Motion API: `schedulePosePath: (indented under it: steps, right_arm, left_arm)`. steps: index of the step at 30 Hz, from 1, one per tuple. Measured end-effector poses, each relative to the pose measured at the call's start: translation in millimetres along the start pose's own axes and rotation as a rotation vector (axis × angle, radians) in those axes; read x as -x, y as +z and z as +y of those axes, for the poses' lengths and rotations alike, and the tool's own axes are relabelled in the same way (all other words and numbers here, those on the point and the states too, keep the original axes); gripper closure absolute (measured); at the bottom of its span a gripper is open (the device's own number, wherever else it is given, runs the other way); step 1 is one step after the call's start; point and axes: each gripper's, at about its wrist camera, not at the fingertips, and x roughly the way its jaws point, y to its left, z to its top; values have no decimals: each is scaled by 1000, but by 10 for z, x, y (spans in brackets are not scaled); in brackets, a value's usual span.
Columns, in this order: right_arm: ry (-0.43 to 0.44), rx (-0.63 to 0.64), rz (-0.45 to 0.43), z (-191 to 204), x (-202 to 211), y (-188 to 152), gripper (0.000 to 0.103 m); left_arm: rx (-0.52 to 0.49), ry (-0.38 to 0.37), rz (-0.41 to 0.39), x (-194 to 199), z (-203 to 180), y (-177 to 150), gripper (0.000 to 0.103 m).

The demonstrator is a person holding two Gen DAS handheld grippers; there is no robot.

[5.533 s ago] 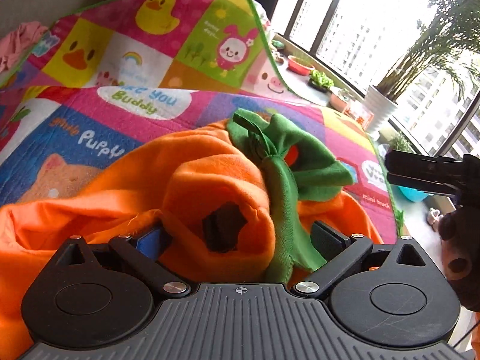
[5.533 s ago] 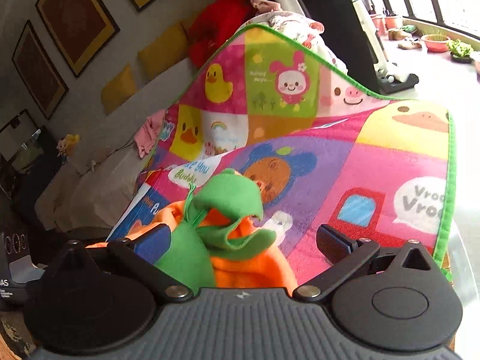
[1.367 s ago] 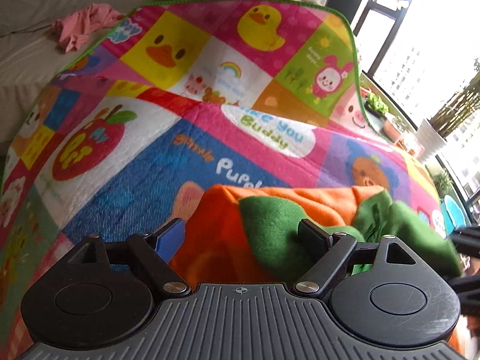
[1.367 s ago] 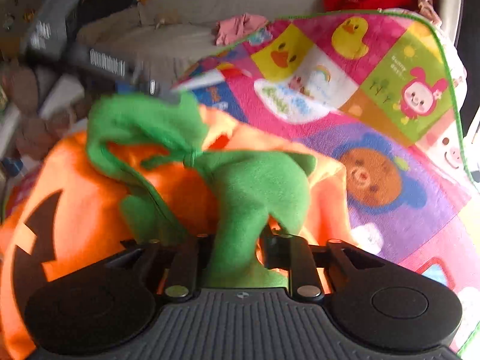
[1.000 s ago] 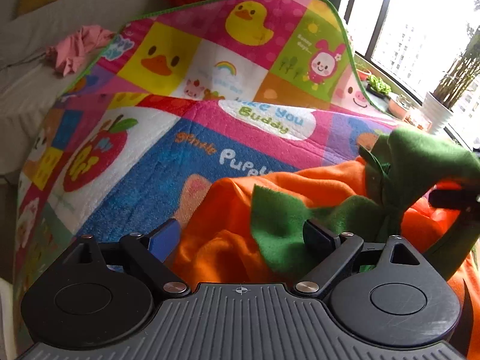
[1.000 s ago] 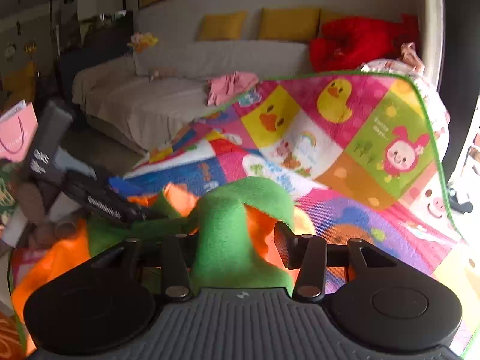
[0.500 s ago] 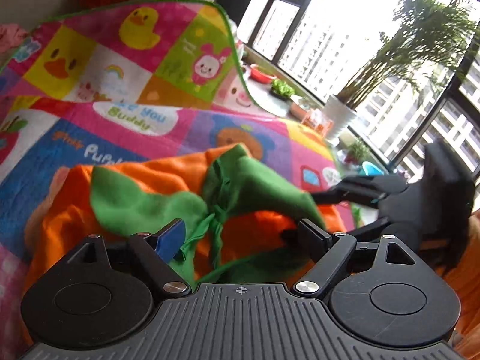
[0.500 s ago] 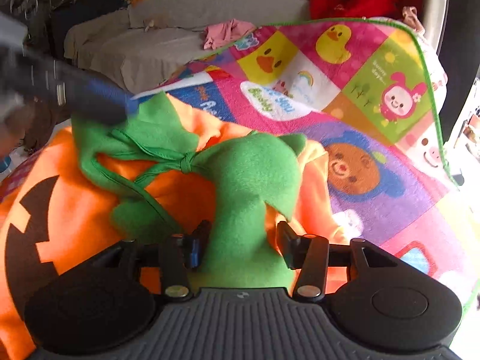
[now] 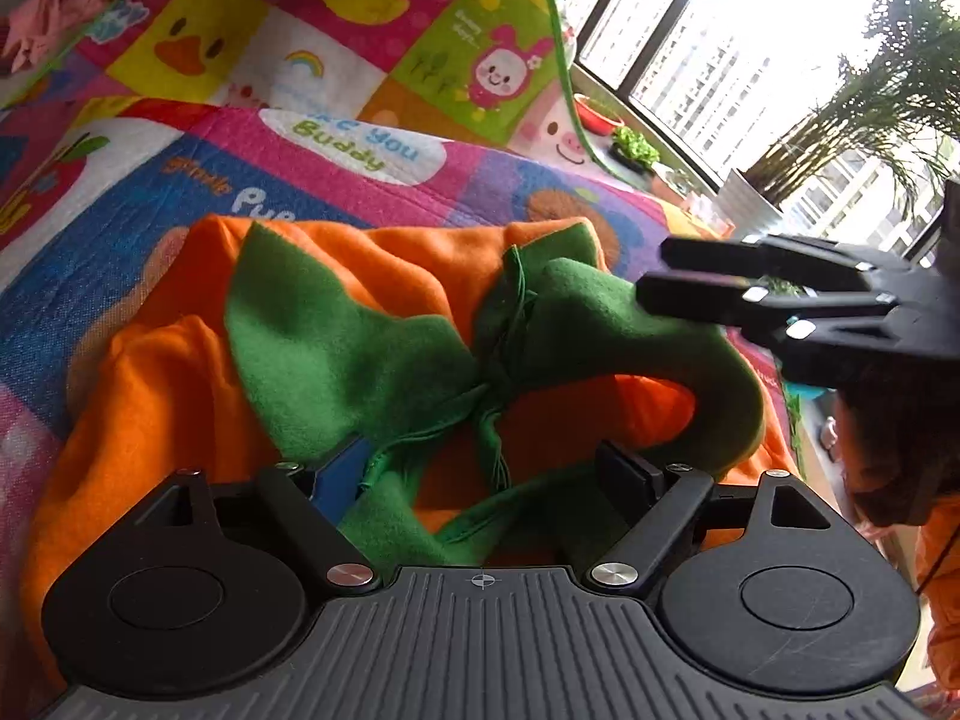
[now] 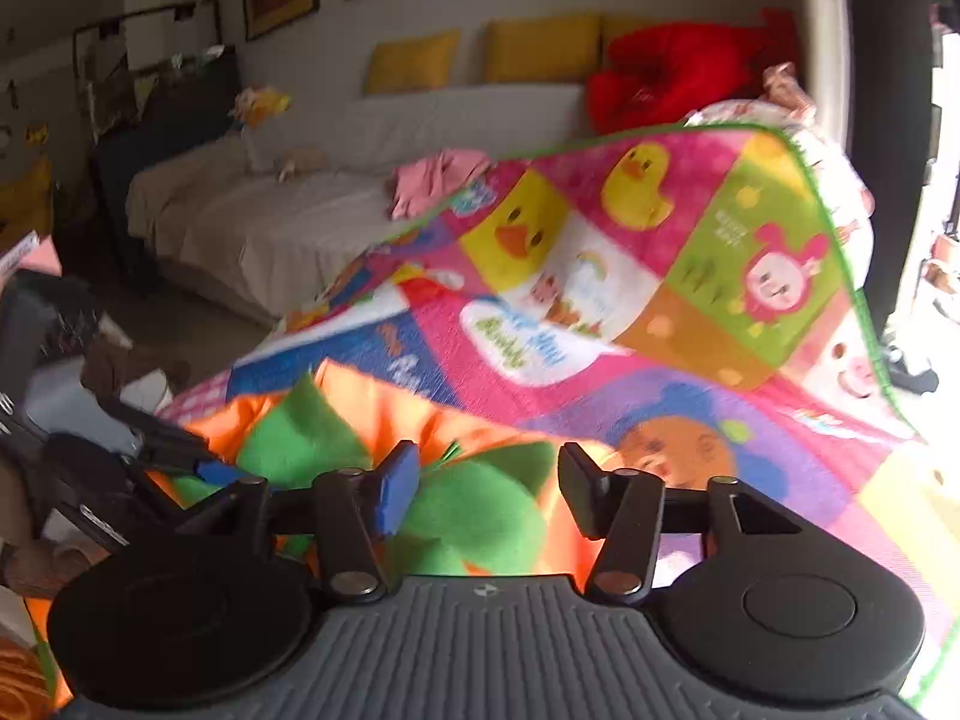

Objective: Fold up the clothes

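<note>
- Orange garment with green collar and thin green ties, crumpled on the colourful play mat; lying toward the near edge of the mat, with a blue panel off to its left and a pink panel beyond it.
- Collar flaps spread out on top of the orange fabric, ties knotted in the middle between the flaps.
- Left gripper low over the garment, jaws set wide; green collar and tie ends lying between the fingers, neither pad clearly pressing on cloth.
- Right gripper over the right side of the garment, jaws moderately apart, nothing clamped; a green flap lying between and below the fingers.
- From the left wrist view, right gripper seen edge-on above the right-hand green flap; touching the cloth or just clear of it — cannot tell.
- Right wrist view motion-blurred.
- Far edge of the mat raised, green-trimmed.
- Beyond the mat: sofa with yellow cushions, a red plush heap, a pink cloth.
- Off the mat's right edge: window and a potted plant.
</note>
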Motion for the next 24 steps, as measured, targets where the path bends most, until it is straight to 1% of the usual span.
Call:
schedulePosePath:
  steps: [2, 5, 7, 9, 11, 13, 15, 18, 21, 24]
  right_arm:
    - [-21, 34, 72, 49, -233, -99, 52]
    - [-61, 51, 126, 32, -408, -277, 52]
    - [-68, 45, 130, 9, -394, -322, 52]
    - [-76, 49, 131, 15, -351, -315, 52]
    - [-85, 66, 130, 39, -309, -280, 52]
    - [-90, 85, 106, 66, -227, -215, 52]
    - [-80, 87, 66, 83, -140, -133, 52]
    - [-25, 59, 25, 94, -78, 15, 52]
    - [23, 52, 59, 142, -196, 17, 52]
    - [16, 57, 153, 173, -449, -135, 52]
  left_arm:
    - [13, -6, -16, 97, -4, 2, 17]
    - [24, -57, -48, 305, -29, -21, 17]
    - [35, -105, -52, 374, -26, -58, 16]
    - [42, -121, -34, 325, -5, -103, 16]
    - [57, -104, -15, 231, 45, -152, 16]
    - [78, -88, -2, 148, 104, -190, 16]
    - [81, -93, -10, 145, 126, -185, 15]
    - [80, -97, -10, 137, 132, -187, 14]
    - [78, -100, -16, 143, 137, -206, 13]
    - [80, -109, -23, 154, 152, -228, 13]
